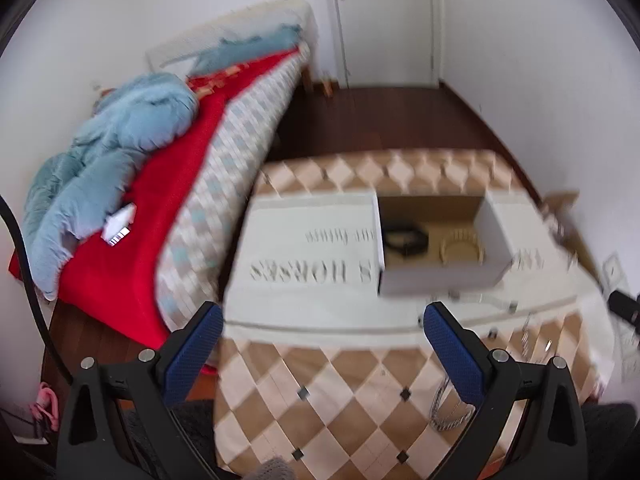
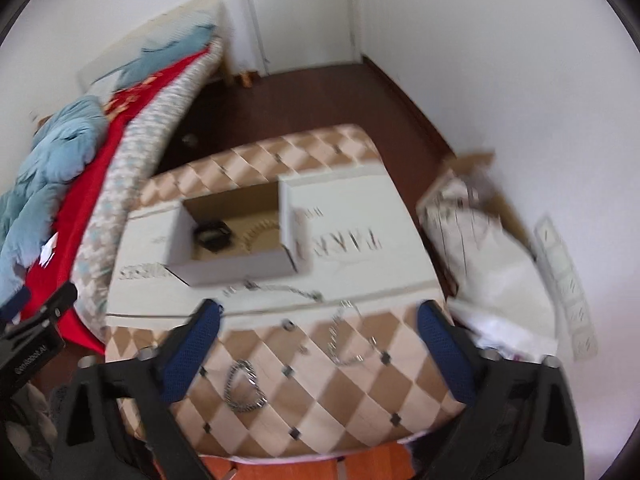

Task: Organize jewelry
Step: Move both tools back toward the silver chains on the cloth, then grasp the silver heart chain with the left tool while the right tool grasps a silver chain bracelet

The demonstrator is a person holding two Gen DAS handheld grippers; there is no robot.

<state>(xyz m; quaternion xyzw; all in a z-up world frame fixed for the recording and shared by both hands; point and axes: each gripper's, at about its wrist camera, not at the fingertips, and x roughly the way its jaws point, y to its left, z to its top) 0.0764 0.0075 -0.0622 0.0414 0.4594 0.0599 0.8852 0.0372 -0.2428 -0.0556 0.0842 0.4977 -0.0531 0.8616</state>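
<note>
Checkered table (image 2: 344,400) bears a chain (image 2: 243,387) lying lengthwise toward the box (image 2: 236,268); both jaws gape empty.

Bright, even daylight — motion blur throughout, fisheye bending and dark corners.

A home bedroom: bed (image 1: 224,152) with rumpled blue duvet (image 1: 108,152), white door (image 1: 384,20).
</note>
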